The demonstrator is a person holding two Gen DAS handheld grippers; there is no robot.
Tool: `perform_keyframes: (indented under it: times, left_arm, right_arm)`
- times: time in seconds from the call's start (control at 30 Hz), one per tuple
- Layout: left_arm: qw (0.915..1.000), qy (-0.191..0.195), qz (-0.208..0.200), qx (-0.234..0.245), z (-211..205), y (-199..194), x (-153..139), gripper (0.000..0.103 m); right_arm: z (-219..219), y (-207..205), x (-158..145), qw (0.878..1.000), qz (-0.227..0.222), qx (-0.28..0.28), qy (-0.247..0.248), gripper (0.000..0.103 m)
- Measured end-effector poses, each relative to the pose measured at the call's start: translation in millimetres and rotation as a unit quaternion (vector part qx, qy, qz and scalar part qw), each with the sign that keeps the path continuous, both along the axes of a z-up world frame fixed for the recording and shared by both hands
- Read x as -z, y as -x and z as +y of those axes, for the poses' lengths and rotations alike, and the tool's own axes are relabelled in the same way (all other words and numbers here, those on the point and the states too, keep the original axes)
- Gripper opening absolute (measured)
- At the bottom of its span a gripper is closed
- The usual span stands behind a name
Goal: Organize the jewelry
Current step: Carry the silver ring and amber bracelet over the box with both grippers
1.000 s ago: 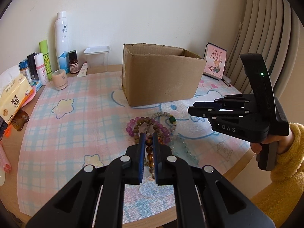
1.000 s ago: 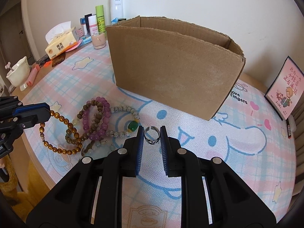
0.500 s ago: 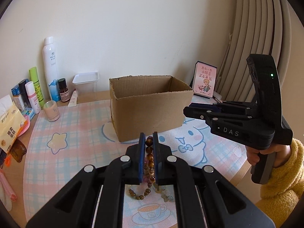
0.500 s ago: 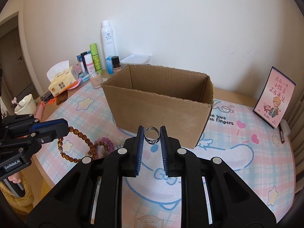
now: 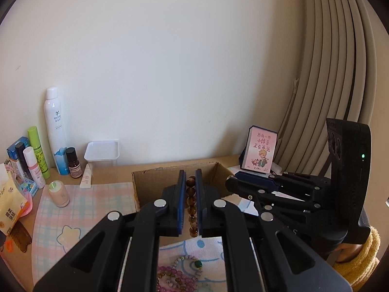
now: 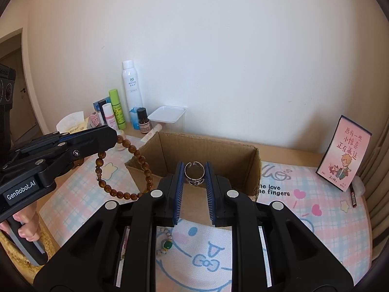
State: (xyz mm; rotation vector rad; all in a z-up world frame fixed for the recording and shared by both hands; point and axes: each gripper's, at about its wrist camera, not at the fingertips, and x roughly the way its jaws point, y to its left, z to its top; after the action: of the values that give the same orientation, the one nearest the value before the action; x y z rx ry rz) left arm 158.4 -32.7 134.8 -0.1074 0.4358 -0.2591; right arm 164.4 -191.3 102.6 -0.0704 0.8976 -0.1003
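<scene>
My left gripper (image 5: 189,177) is shut on a brown bead bracelet (image 5: 191,202) and holds it in the air just in front of the open cardboard box (image 5: 150,182). In the right wrist view the bracelet (image 6: 143,168) hangs as a loop from the left gripper (image 6: 107,137) by the box's left corner. My right gripper (image 6: 194,168) is shut on a silver ring (image 6: 194,174), held above the box's (image 6: 218,150) near wall. A purple bead bracelet (image 5: 170,273) and a pale bracelet with a green bead (image 5: 198,264) lie on the mat below.
Bottles and tubes (image 5: 54,131), a white tub (image 5: 102,152), a small cup (image 5: 59,193) and a tissue pack (image 5: 9,206) stand at the back left. A pink card (image 6: 344,153) stands at the right by the curtain. The patterned mat (image 6: 304,209) covers the table.
Both grippers have risen from the mat and moved forward to the box, the left lifting the brown bracelet off the pile, the right carrying the ring.
</scene>
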Motion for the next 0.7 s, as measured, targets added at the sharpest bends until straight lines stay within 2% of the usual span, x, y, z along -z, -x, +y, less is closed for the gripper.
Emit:
perform_keyframes:
  times: [0.13, 0.27, 0.43, 0.7]
  left_arm:
    - [1.0, -0.002, -0.004, -0.008, -1, -18, -7, 0.008]
    - [0.9994, -0.028, 0.001, -0.022, -7, -37, -4, 0.008]
    - [0.9976, -0.057, 0.025, -0.031, -13, -59, 8, 0.008]
    - [0.9946, -0.079, 0.06, -0.032, -10, -78, 29, 0.008]
  right_arm:
    - [-9, -11, -4, 1.0, 0.002, 0.014, -0.005, 0.017]
    - [-20, -22, 2, 0.999, 0.015, 0.031, 0.006, 0.017]
    - [-38, -31, 19, 0.998, 0.039, 0.052, -0.01, 0.017]
    - [-54, -36, 39, 0.995, 0.065, 0.07, -0.035, 0.017]
